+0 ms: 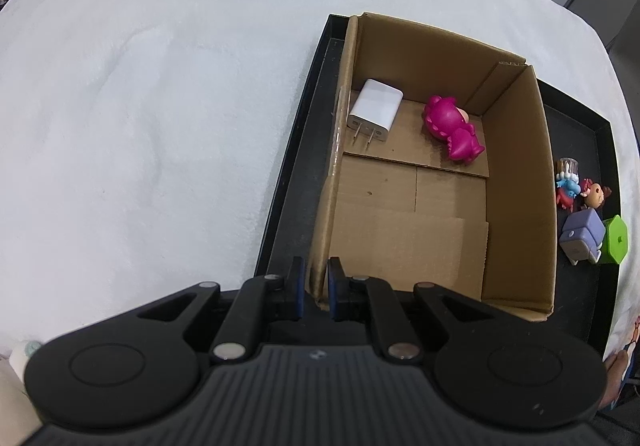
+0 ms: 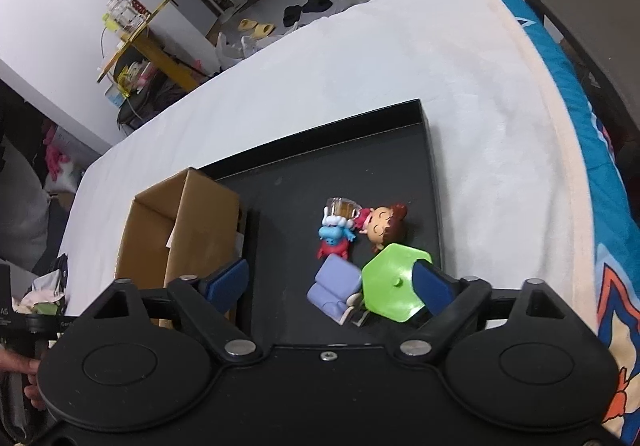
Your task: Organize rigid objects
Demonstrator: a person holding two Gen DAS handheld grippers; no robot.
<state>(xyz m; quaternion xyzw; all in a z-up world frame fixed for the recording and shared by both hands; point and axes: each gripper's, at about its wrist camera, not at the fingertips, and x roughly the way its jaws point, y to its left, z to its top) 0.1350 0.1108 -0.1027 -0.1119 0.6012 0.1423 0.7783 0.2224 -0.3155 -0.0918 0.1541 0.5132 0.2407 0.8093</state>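
Observation:
A cardboard box [image 1: 516,182] stands on a black tray [image 1: 288,182]. Inside lie a white charger [image 1: 374,111] and a magenta toy figure [image 1: 454,126]. My left gripper [image 1: 316,288] is shut on the box's near left wall. Right of the box on the tray lie a green hexagonal piece [image 2: 394,282], a lilac toy sofa [image 2: 334,286], a blue-and-red figure [image 2: 334,240] and a brown-haired doll [image 2: 382,226]. My right gripper [image 2: 332,282] is open and hovers over the sofa and green piece, holding nothing.
The tray [image 2: 434,182] sits on a white blanket [image 1: 140,106] over a bed. A blue patterned sheet [image 2: 592,174] runs along the right edge. A small clear container [image 2: 344,206] lies by the doll. Room clutter and a yellow shelf [image 2: 136,42] stand beyond.

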